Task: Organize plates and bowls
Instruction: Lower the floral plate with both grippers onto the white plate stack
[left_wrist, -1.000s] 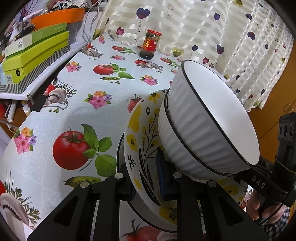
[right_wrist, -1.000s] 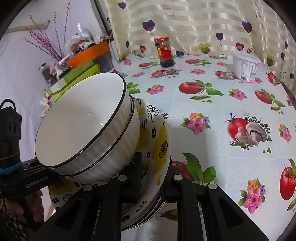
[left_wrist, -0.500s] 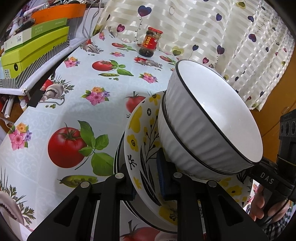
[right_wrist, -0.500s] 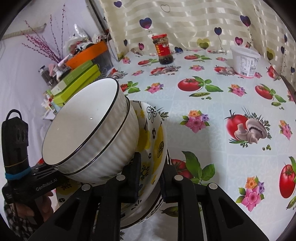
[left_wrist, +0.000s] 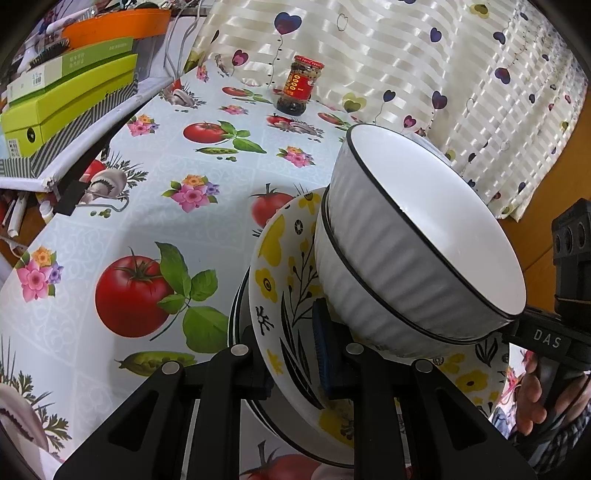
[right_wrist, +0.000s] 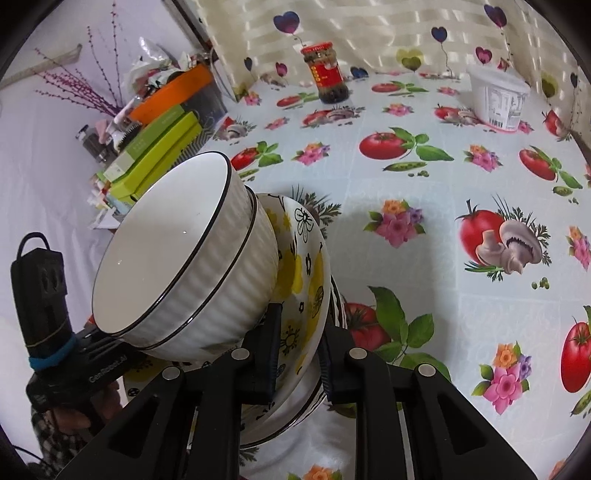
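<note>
While both hand-held grippers (left_wrist: 291, 354) (right_wrist: 297, 354) clamp the plates' (left_wrist: 280, 280) rims, the stacked bowls (right_wrist: 177, 266) tilt.

The two nested white bowls (left_wrist: 424, 251) hide most of the yellow-flowered plate (left_wrist: 280, 295) beneath them. A dark-striped dish under that plate (right_wrist: 338, 295) shows only as a rim sliver. The sauce jar's label (right_wrist: 327, 74) is too small to read. The person's hand (left_wrist: 532, 398) is cut off by the left view's edge.
</note>
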